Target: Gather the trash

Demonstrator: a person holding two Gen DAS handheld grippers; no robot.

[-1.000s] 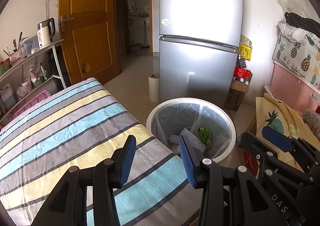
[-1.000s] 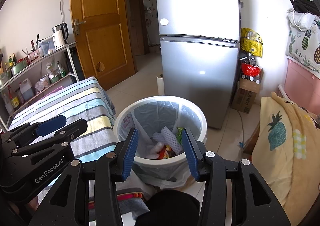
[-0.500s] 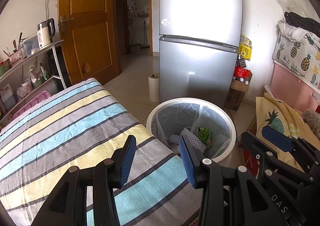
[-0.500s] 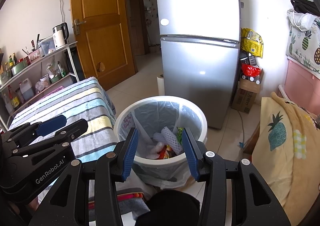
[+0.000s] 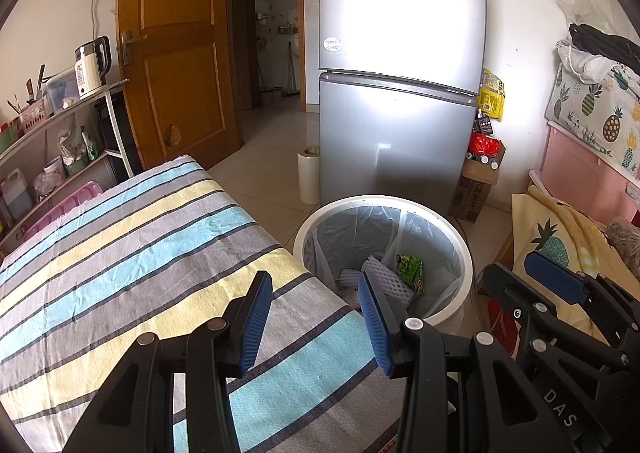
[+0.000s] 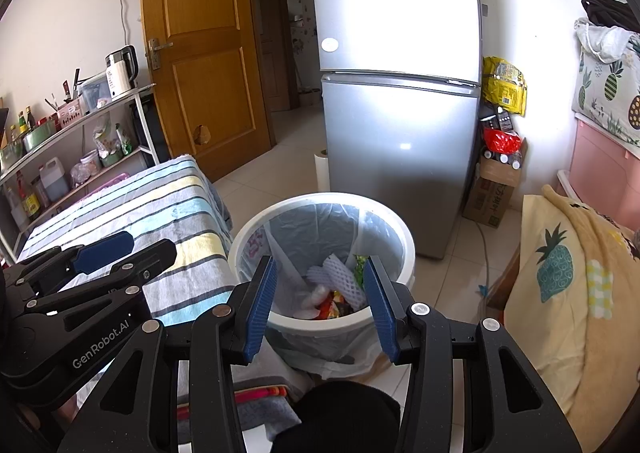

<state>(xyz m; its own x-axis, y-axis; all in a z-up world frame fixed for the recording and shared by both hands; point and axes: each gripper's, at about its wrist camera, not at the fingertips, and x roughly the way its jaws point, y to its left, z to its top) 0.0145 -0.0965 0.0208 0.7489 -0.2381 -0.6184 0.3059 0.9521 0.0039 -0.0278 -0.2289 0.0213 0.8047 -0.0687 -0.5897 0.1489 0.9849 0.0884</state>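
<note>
Bin as landmark: round white plastic trash bin with clear liner [image 6: 394,231] sits on floor between striped-cloth table [image 5: 132,253] and silver fridge [image 6: 400,125]. Trash in bin: white foam fruit nets [image 6: 340,279], green snack wrapper [image 5: 409,265]. Right gripper [image 6: 320,295] directly above bin's near rim, jaws apart, empty. Left gripper [image 5: 314,313] over table corner beside bin, jaws apart, empty. Right arm nearer bin. No loose trash visible on table; next target can't tell.
</note>
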